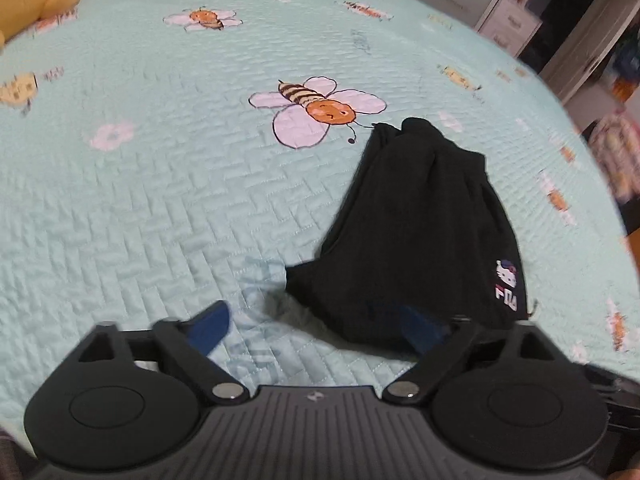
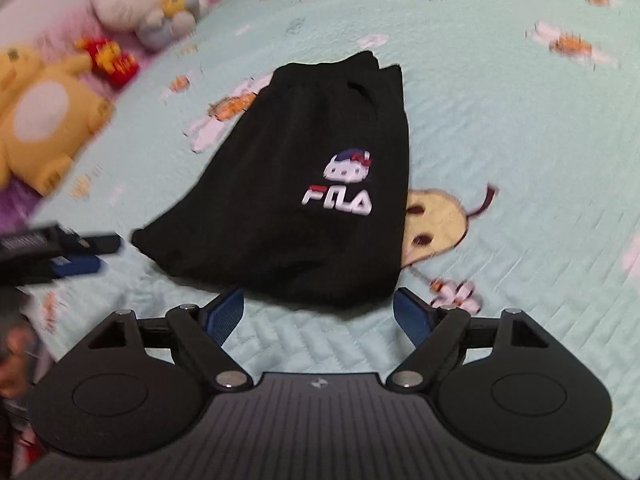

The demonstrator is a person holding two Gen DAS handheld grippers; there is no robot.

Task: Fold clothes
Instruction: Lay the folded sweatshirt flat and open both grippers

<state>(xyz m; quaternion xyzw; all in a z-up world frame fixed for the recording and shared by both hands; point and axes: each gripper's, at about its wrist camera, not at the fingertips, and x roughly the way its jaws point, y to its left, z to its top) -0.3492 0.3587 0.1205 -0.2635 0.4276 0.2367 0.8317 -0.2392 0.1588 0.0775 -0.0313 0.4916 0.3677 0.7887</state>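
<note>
A black folded garment (image 1: 416,224) with a white FILA logo lies flat on the pale green quilted bedspread (image 1: 160,184). In the left wrist view it sits right of centre. My left gripper (image 1: 316,320) hovers open over its near left corner, with its right blue pad in front of the cloth and nothing pinched. In the right wrist view the garment (image 2: 288,184) lies straight ahead with the logo facing up. My right gripper (image 2: 320,300) stands open just short of its near edge, holding nothing. The left gripper (image 2: 68,256) shows at the left edge of that view.
The bedspread carries bee and flower prints. A yellow plush toy (image 2: 40,120), a white plush toy (image 2: 136,0) and a red item (image 2: 108,60) lie along the bed's far left side. White drawers (image 1: 508,20) stand beyond the bed's right edge.
</note>
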